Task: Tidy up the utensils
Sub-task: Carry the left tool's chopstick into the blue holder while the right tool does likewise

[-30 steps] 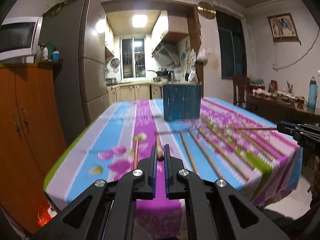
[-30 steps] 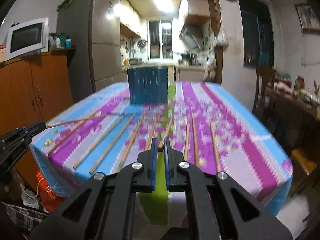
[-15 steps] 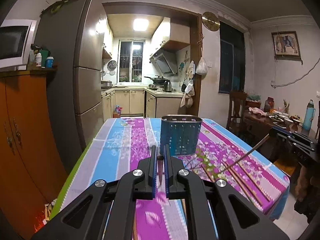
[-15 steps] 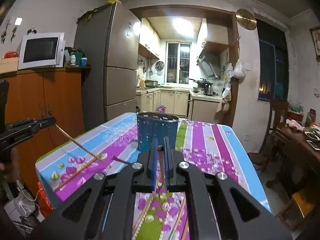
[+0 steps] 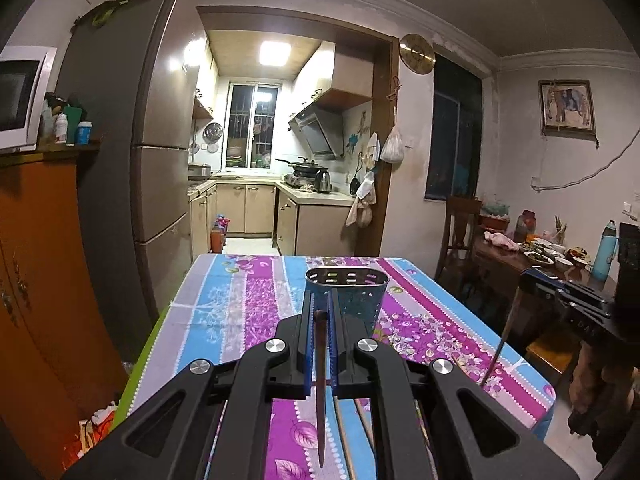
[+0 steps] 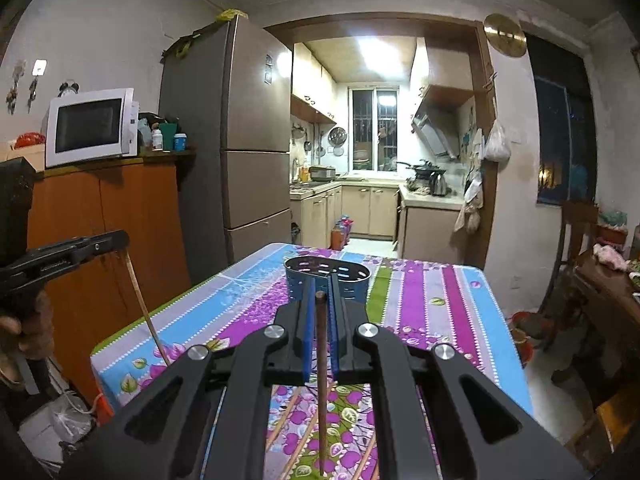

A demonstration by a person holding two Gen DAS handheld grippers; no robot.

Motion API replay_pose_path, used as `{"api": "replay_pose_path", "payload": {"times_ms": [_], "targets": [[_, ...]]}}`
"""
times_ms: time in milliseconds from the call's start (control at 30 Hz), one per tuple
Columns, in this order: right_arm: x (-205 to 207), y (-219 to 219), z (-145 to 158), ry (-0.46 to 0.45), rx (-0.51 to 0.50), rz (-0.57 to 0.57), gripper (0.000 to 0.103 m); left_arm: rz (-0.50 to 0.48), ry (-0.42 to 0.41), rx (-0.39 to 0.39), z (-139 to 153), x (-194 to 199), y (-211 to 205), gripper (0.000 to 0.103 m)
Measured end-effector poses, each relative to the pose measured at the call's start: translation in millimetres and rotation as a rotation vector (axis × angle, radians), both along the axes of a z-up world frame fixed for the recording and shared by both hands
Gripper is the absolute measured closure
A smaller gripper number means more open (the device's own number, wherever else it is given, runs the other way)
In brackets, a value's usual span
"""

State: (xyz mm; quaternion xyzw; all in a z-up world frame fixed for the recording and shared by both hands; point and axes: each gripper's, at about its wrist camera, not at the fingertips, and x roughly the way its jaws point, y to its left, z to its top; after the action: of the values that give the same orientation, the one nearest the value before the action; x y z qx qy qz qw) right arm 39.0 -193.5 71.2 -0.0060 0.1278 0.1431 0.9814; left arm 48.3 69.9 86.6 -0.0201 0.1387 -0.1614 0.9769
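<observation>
— Jaws first: how are they sitting?

— Both pairs are pinching tight. The left gripper is clamping a chopstick near its top end, and the stick is hanging almost straight down between the blue pads. The right gripper is gripping another stick the same way.

— Where is the holder?

— The blue holder is standing upright on the tabletop, just beyond both grippers and lower than them.

— Anything lying loose?

— More chopsticks are lying flat on the striped cloth under the right gripper. A few are also showing below the left one.

— And the person?

— A hand is wrapping the left gripper's handle at the edge of the right view.
</observation>
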Motion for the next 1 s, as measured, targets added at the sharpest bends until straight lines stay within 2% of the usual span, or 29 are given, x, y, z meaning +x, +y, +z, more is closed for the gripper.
{"api": "replay_pose_path", "payload": {"times_ms": [233, 400, 533, 767, 867, 1000], "targets": [[14.2, -4.9, -3.1, 0.054, 0.035, 0.028, 0.098, -0.013, -0.016, 0.026, 3.9, 7.1, -12.2, 0.095], [40.4, 3.2, 13.8, 0.043, 0.017, 0.04, 0.098, -0.036, -0.064, 0.026, 21.6, 29.8, -22.1, 0.095], [66.9, 7.4, 43.8, -0.006, 0.009, 0.033, 0.098, -0.062, -0.133, 0.004, 53.2, 60.8, -36.0, 0.095], [115.2, 12.2, 112.7, -0.163, 0.022, -0.009, 0.098, -0.049, -0.304, -0.006, 107.3, 120.5, -68.1, 0.096], [143.8, 13.6, 124.3, -0.199, 0.028, -0.037, 0.098, -0.051, -0.323, -0.021, 115.5, 151.8, -78.2, 0.096], [182.4, 9.9, 118.7, -0.211, 0.05, -0.06, 0.098, -0.047, -0.324, -0.004, 105.3, 189.1, -93.9, 0.096]]}}
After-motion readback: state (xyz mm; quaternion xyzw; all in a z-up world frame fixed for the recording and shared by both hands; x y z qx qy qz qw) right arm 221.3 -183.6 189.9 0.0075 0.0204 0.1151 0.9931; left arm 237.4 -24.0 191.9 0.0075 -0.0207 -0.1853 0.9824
